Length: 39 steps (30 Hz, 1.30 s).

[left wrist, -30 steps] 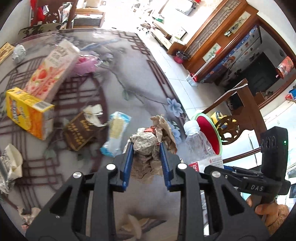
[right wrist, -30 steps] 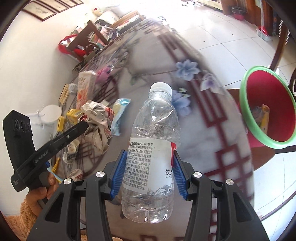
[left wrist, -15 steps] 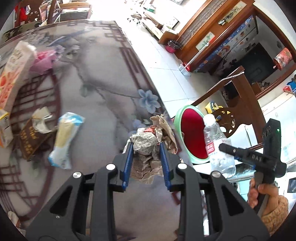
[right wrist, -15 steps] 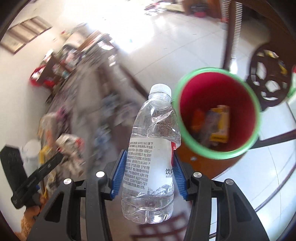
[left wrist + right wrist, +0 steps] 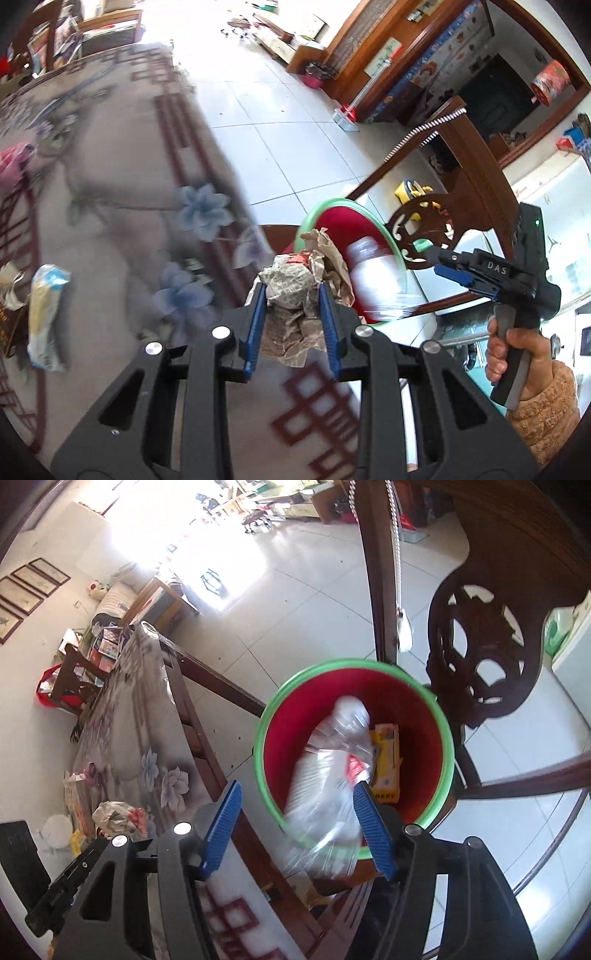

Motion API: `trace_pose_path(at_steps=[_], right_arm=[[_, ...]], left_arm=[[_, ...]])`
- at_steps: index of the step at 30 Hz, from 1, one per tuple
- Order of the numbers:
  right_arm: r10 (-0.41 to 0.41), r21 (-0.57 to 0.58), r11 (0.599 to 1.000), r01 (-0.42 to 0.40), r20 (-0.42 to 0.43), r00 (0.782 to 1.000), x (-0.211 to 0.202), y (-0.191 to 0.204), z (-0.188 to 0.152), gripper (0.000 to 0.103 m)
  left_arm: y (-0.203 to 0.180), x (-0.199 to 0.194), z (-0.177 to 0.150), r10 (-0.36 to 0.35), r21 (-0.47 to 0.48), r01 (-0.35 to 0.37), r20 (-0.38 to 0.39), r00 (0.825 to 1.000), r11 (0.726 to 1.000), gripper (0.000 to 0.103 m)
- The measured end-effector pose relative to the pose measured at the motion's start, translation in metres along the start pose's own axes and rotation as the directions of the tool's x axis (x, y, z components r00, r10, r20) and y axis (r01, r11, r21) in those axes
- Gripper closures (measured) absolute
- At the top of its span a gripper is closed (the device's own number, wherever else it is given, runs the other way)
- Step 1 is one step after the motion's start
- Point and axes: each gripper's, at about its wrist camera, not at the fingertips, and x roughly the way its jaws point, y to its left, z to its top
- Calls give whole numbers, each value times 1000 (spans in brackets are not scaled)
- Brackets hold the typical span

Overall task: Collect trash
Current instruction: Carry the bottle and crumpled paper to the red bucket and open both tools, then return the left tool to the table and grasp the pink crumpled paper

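My left gripper (image 5: 291,290) is shut on a crumpled wad of printed paper (image 5: 286,280), held over the table's edge just short of the bin. The red bin with a green rim (image 5: 354,662) stands on the floor below my right gripper (image 5: 297,788). That gripper's jaws are opening. A clear plastic bottle (image 5: 332,775), blurred, drops from between the blue pads (image 5: 225,823) into the bin; the pads no longer press on it. In the left wrist view the bottle (image 5: 373,273) shows as a white blur inside the bin (image 5: 321,206), under the right gripper (image 5: 436,260). A yellow box (image 5: 386,760) lies in the bin.
The table with a floral cloth (image 5: 129,192) holds a blue-white wrapper (image 5: 46,306) and a pink wrapper (image 5: 14,162). A carved dark wooden chair (image 5: 480,646) stands right behind the bin. A hand in a tan sleeve (image 5: 517,350) holds the right gripper. Tiled floor lies beyond.
The right gripper swung from over the table to above the bin, opened, and the bottle fell out. The left gripper carried the paper wad to the table's edge near the bin.
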Motion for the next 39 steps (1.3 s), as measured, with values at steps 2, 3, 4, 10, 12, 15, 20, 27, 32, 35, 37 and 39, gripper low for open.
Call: trace_pose_path(at_steps=[2, 3, 4, 10, 12, 15, 20, 27, 32, 35, 37, 39], right_arm=[[2, -6, 1000, -2, -8, 1000, 0, -3, 0, 41], [7, -1, 1000, -7, -14, 1000, 0, -6, -1, 41], [11, 6, 1000, -11, -19, 1000, 0, -9, -3, 41], [19, 62, 998, -16, -46, 999, -3, -30, -15, 41], [16, 76, 997, -13, -40, 999, -7, -36, -16, 41], [10, 91, 996, -7, -25, 1000, -16, -45, -17, 41], [3, 117, 993, -2, -4, 1000, -27, -57, -20, 40], [12, 130, 991, -11, -13, 1000, -28, -53, -36, 39], [25, 84, 996, -23, -16, 1000, -28, -25, -45, 39], [29, 50, 998, -29, -14, 999, -28, -4, -53, 36], [32, 29, 999, -31, -17, 999, -26, 11, -59, 35], [38, 4, 999, -38, -28, 999, -22, 29, -68, 35]], left_arm=[[-12, 7, 3, -12, 21, 12, -9, 1000, 1000, 75], [-17, 10, 4, -17, 30, 18, -13, 1000, 999, 75], [-23, 15, 6, -24, 42, 25, -19, 1000, 999, 75], [-55, 40, 17, -51, 101, 56, -52, 997, 993, 75], [-65, 49, 22, -67, 117, 73, -57, 996, 990, 75], [-86, 60, 33, -95, 153, 102, -55, 994, 983, 75], [-119, 70, 46, -138, 214, 141, -30, 990, 967, 30], [-109, 50, 35, -143, 220, 141, -4, 990, 965, 29], [-66, 28, 20, -123, 109, 123, 0, 992, 986, 29], [-44, 10, 7, -104, 70, 103, 13, 995, 992, 29], [-29, -4, -2, -92, 53, 90, 28, 995, 995, 29], [-17, -15, -9, -85, 35, 84, 36, 996, 996, 29]])
